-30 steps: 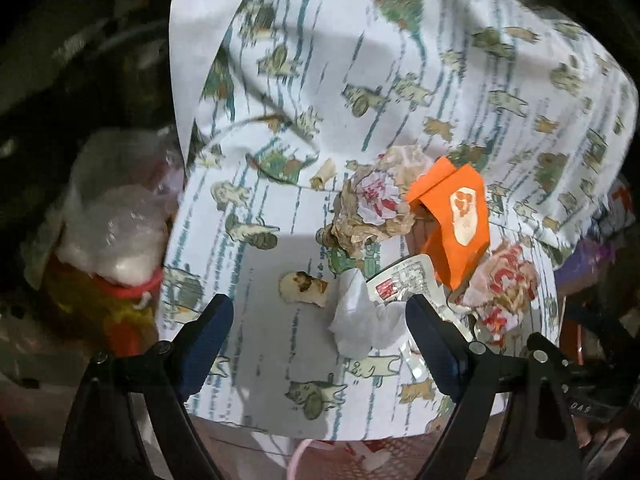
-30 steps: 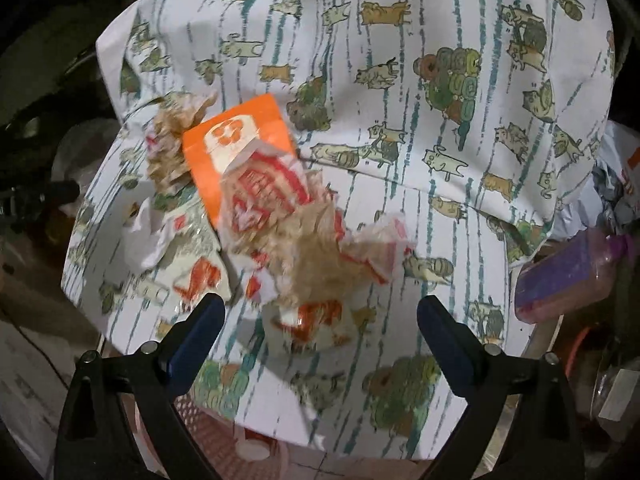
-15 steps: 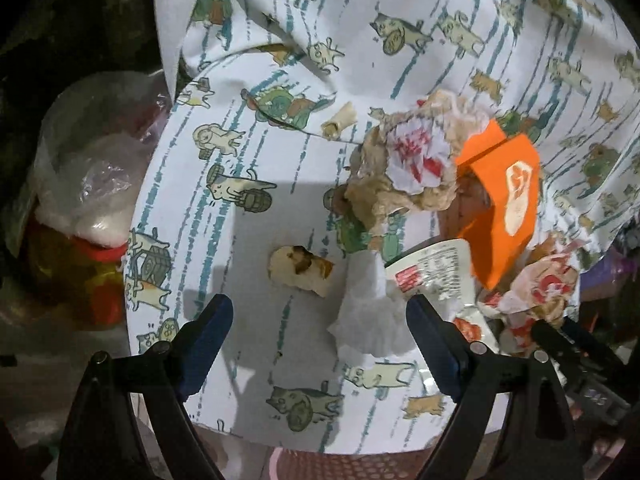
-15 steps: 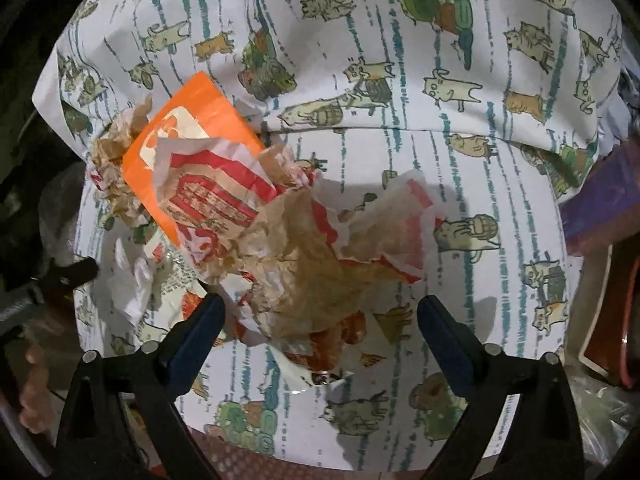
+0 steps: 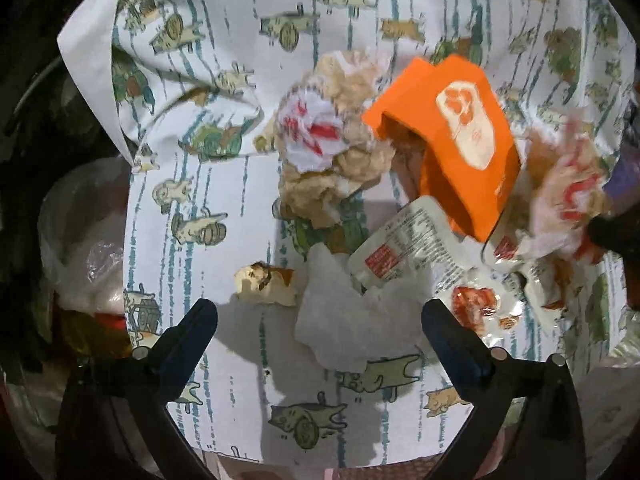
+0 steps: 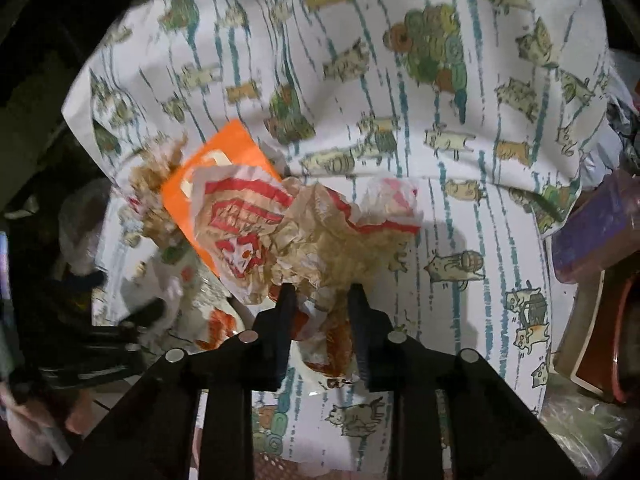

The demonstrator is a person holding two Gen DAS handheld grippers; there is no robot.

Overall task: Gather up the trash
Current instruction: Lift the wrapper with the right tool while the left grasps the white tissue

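Trash lies on a cat-print tablecloth (image 5: 224,364). My left gripper (image 5: 320,322) hangs over a white napkin (image 5: 344,332), jaws wide and still opening, touching nothing. Beside the napkin are a food scrap (image 5: 266,288), a sauce packet (image 5: 400,248), an orange carton (image 5: 460,140) and a crumpled paper ball (image 5: 332,144). My right gripper (image 6: 322,300) is closing, its pads pinching the near edge of a greasy red-and-white wrapper (image 6: 320,232). That wrapper (image 5: 568,196) also shows blurred at the right of the left wrist view. The orange carton (image 6: 208,160) lies behind it.
A purple bottle (image 6: 592,232) and a red-rimmed container (image 6: 600,344) crowd the table's right edge. A clear plastic bag (image 5: 84,248) over a red-lidded jar sits off the left edge. A hand (image 6: 24,420) shows at lower left. The cloth's far part is bare.
The right jaws went from wide apart to pinched on the wrapper. The left gripper sank closer to the table, so the napkin and scrap look larger.
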